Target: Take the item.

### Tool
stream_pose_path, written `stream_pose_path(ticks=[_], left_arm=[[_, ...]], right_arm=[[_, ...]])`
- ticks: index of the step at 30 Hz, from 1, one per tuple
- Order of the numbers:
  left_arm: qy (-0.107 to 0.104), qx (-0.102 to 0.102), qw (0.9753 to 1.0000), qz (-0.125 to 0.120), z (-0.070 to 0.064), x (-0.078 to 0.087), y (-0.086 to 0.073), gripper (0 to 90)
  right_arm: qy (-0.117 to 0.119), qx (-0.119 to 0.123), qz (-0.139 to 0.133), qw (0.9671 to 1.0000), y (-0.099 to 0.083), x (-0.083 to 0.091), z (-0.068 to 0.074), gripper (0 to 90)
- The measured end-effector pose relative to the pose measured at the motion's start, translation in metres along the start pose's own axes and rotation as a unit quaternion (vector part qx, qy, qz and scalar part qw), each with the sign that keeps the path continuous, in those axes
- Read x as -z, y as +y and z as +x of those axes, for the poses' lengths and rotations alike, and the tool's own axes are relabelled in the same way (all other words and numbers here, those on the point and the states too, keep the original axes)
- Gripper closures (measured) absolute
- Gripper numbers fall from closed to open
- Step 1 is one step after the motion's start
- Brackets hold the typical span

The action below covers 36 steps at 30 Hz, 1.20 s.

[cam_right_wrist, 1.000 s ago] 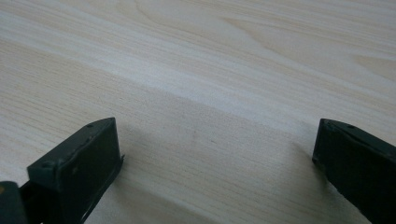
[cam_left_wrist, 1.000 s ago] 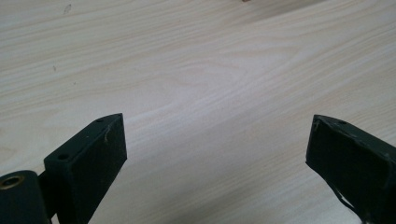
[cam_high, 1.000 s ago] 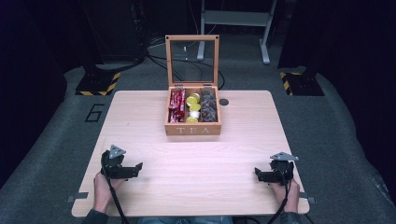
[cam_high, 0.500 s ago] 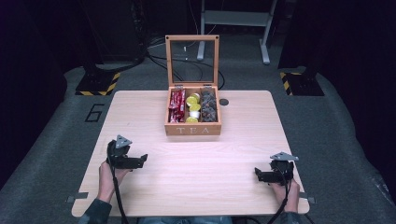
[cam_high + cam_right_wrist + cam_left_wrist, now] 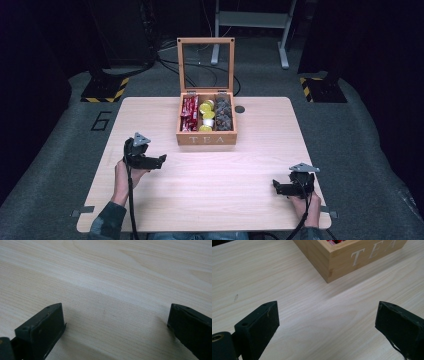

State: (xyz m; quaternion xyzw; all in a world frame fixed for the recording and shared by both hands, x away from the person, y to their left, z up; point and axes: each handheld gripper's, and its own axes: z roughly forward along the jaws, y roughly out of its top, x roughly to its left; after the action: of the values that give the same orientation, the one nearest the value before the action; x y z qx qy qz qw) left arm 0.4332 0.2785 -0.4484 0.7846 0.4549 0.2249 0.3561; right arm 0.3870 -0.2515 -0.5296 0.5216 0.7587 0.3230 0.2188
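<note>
A wooden tea box (image 5: 206, 138) marked TEA stands at the table's far middle, its glass lid (image 5: 205, 65) propped upright. Inside lie red packets (image 5: 189, 113), yellow packets (image 5: 206, 115) and dark packets (image 5: 223, 113) in three compartments. My left gripper (image 5: 159, 160) hovers over the table's left side, open, pointing right toward the box. The box's front corner (image 5: 342, 262) fills the top of the left gripper view, beyond the open gripper (image 5: 327, 320). My right gripper (image 5: 277, 187) rests near the front right edge, open and empty, with bare wood between its jaws in the right gripper view (image 5: 116, 322).
A small dark round thing (image 5: 240, 109) lies on the table just right of the box. The light wooden table (image 5: 210, 200) sits on grey floor, with dark stands and yellow-black striped feet (image 5: 102, 92) behind it.
My left gripper has moved forward and up the table toward the tea box. The right gripper has stayed where it was.
</note>
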Motion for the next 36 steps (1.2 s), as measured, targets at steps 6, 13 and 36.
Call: stream_pose_path(ticks=[6,13,36], left_arm=[[-0.006,-0.011,0.9999,-0.003,-0.001,-0.005,0.014,5.4],[-0.014,-0.02,0.9996,-0.012,-0.004,-0.011,0.031,5.9],[-0.018,-0.049,0.9986,-0.003,-0.009,-0.052,0.097,10.9]], right_arm=[[0.0,0.0,0.0,1.0,0.0,0.0,0.0,0.2],[0.0,0.0,0.0,1.0,0.0,0.0,0.0,0.2],[0.001,0.001,-0.001,1.0,0.0,0.0,0.0,0.4]])
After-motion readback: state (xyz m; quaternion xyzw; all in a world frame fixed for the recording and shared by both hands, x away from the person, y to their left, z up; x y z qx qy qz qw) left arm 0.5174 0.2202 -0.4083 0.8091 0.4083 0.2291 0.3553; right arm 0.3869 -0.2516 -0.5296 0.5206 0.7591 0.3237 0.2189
